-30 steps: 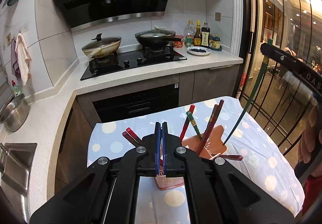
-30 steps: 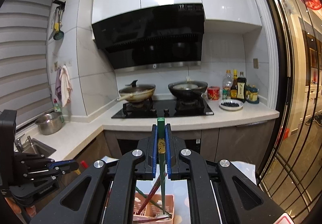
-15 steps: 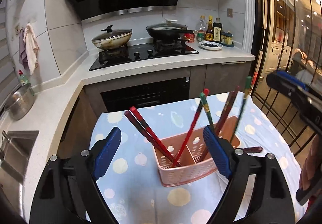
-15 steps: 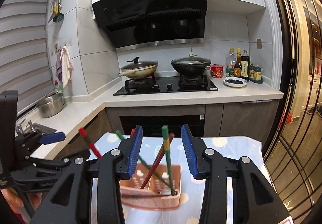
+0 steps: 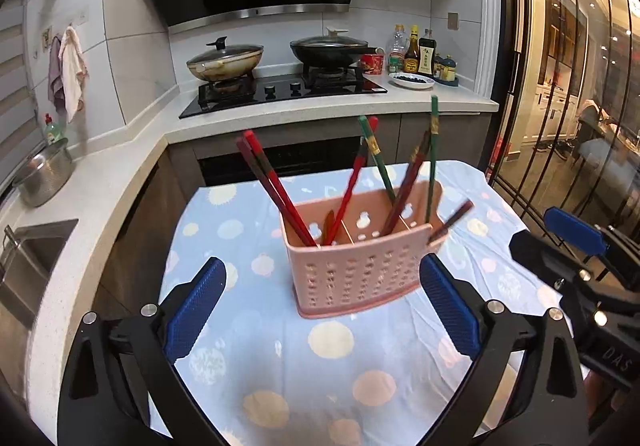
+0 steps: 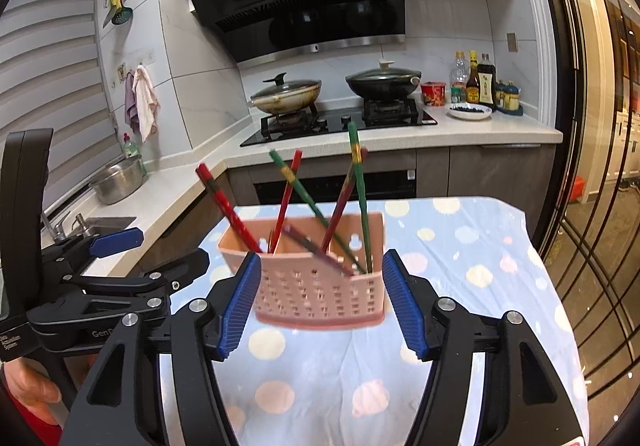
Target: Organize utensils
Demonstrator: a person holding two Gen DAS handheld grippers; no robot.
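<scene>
Two grippers hang over the desk (image 5: 304, 386), both with nothing between their pads. The left gripper (image 5: 320, 302) is spread nearly as wide as it goes and its jaws are opening a little more; the right gripper (image 6: 322, 298) is about half spread and its jaws are opening too. No chopstick touches either pair of pads.

Just ahead of both grippers, seen between their blue fingertips, stands the pink basket (image 5: 360, 270) on the dotted cloth (image 5: 248, 330). Seen from the left gripper, two red chopsticks (image 5: 276, 185) lean away to the left from the basket's left compartment, another red one (image 5: 352, 181) and a green one (image 5: 376, 157) cross in the middle, and a second green chopstick (image 5: 432, 149) stands almost upright on the right side, beside a dark red one leaning against it. One dark stick (image 5: 452, 219) lies low across the right rim and pokes outward; it looks blurred, so it may not have settled.

The sticks lean because the compartments are wide and only the rim props them. Open jaws with nothing in them suit a release above the basket: I judge the sorting close to done, with the low stick the likely thing to tidy. From the left gripper's view, the right gripper shows at the far right, near the desk edge.
</scene>
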